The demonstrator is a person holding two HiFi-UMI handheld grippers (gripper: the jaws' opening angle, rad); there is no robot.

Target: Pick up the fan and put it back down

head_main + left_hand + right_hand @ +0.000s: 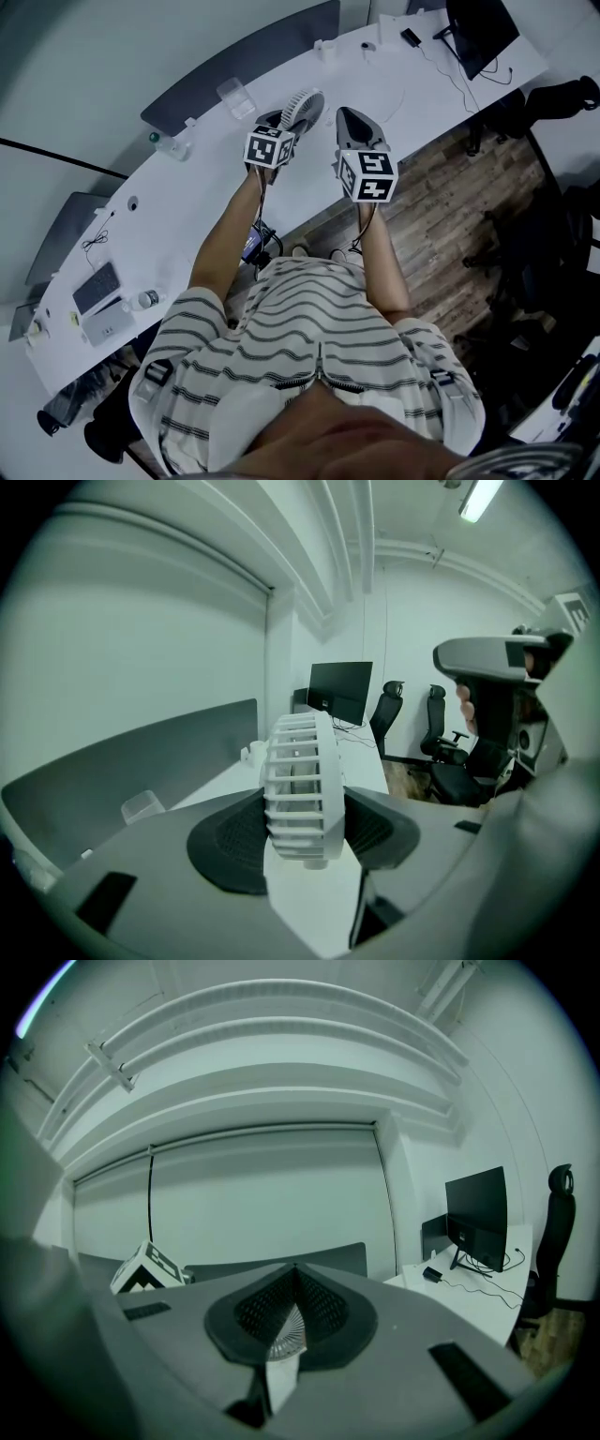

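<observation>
The left gripper point(305, 834) is clamped on the fan point(302, 766): its two dark pads press on the flat faces of the white round grille, which stands edge-on and upright between them, with the fan's white foot running down towards the camera. In the head view the fan is in the air over the near edge of the worktop point(187, 202), about midway along it, and appears clear of the surface. The right gripper point(293, 1274) is just beside the left one, on its right, over the same near edge. Its jaws are closed with the tips meeting, and it points roughly level towards the wall. The two grippers do not touch. A clear cup point(234, 97) stands behind the fan near the worktop's far edge, by the grey divider point(239, 61). A bottle point(172, 145) lies further left along that far edge. A monitor point(481, 31) stands at the worktop's right end, with cables point(441, 70) trailing in front of it.
</observation>
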